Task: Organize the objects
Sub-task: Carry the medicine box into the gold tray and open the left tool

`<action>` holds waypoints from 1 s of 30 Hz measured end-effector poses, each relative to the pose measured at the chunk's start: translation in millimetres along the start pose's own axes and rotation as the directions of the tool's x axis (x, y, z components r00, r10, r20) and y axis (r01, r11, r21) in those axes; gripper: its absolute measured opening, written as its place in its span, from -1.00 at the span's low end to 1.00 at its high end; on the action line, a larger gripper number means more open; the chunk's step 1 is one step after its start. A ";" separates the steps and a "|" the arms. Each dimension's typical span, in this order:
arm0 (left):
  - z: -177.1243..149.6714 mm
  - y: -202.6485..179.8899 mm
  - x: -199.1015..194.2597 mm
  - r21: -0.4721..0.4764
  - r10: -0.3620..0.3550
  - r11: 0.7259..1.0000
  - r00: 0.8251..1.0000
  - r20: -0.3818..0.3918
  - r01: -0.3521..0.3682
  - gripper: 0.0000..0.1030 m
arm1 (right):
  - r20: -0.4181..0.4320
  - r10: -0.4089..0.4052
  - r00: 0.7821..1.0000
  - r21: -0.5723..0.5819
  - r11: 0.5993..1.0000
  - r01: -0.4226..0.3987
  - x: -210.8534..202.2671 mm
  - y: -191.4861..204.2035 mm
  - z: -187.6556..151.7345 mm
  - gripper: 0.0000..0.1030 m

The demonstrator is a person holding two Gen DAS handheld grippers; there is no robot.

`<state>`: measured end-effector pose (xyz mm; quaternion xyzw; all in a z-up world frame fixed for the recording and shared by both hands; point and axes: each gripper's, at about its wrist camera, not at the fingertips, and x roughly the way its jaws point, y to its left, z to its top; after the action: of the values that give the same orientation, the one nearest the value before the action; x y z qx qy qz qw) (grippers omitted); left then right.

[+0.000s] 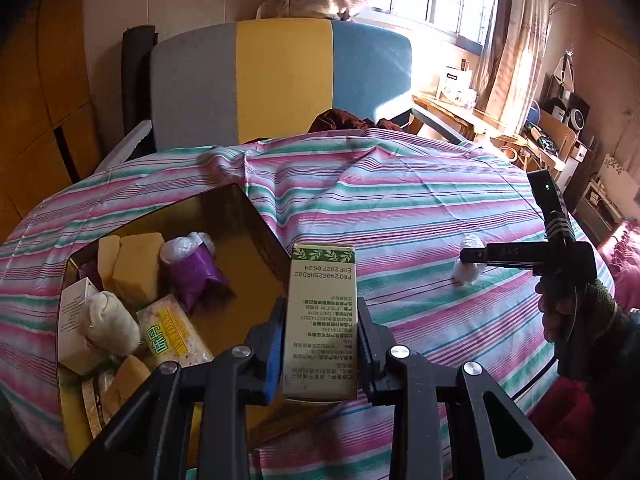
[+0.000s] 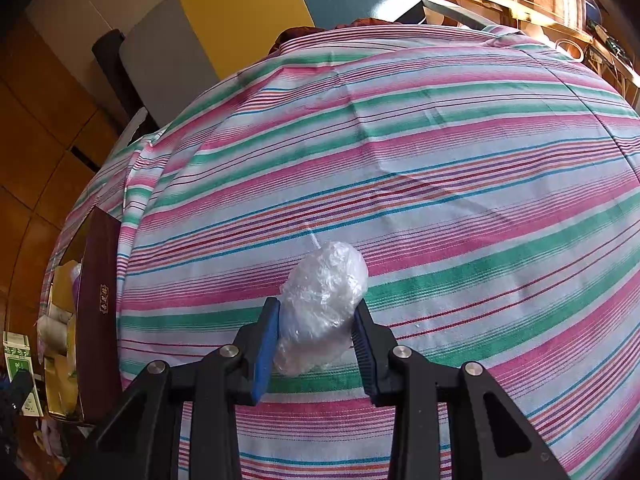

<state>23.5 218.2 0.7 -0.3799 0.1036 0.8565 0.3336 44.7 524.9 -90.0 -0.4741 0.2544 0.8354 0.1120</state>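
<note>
Both grippers are being kept closed on loads: the left gripper is clamping a green-and-white carton just beside the open gold box, while the right gripper is pinching a crinkled plastic-wrapped bundle resting on the striped cloth. By judgement, the carton is best being lowered flat into the box's bare right half. The yellow sponges, purple packet and cloth pouch crowding the left half are being avoided.

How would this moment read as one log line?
left gripper: shut on green-white carton beside gold box | right gripper: shut on plastic-wrapped bundle
</note>
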 end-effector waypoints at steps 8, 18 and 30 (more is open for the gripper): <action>-19.1 48.5 -9.2 -0.090 0.037 0.995 0.999 -0.028 -0.039 -0.40 | 0.000 -0.013 1.000 -0.016 1.000 0.013 0.6 1.7 0.3 -0.32; -49.9 138.1 -59.0 -0.295 0.106 0.950 0.994 0.012 -0.098 -0.40 | 0.003 -0.036 0.999 -0.049 0.998 0.036 2.0 7.6 0.6 -0.32; -33.4 91.4 -7.2 -0.168 -0.039 0.985 0.998 -0.057 0.029 -0.40 | 0.001 -0.053 0.999 -0.073 0.996 0.053 0.0 10.7 0.4 -0.32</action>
<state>-13.0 131.2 -24.1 -0.4336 0.0350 0.8447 0.3117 39.8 516.1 -86.4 -0.4848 0.2113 0.8407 0.1164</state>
